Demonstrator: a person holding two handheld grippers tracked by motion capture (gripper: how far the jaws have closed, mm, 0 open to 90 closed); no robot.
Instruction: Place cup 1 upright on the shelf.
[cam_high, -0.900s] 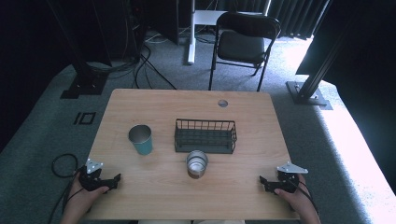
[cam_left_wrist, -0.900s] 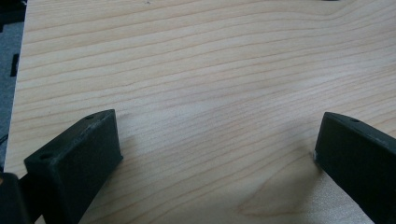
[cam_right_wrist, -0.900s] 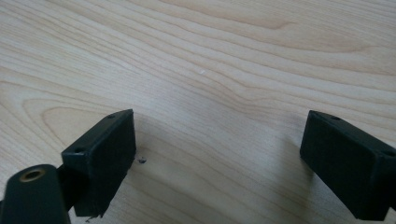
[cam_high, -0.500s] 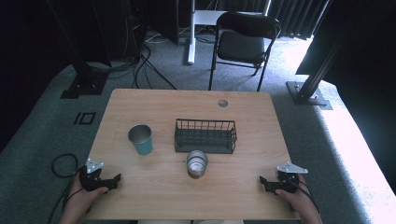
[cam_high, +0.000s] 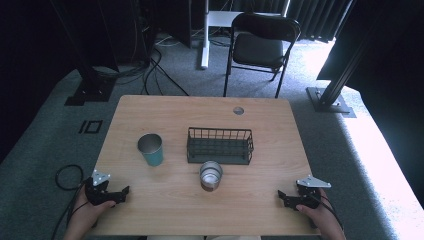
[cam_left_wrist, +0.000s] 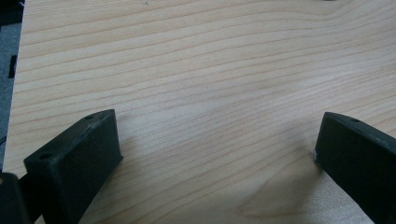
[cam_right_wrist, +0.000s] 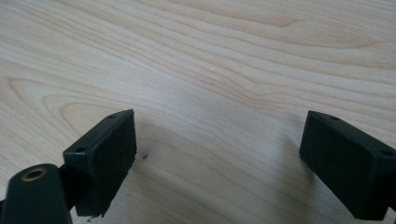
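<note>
Nothing has moved since the earlier frames — both my grippers sit where they were, at the near corners of the table (cam_high: 150, 107). Left gripper (cam_high: 123, 191) rests with jaws spread wide over bare wood, holding nothing; right gripper (cam_high: 281, 196) likewise. Nearest them, the steel cup (cam_high: 210, 175) stands just in front of the wire basket (cam_high: 220, 145) — the teal cup (cam_high: 151, 149) to its left.
</note>
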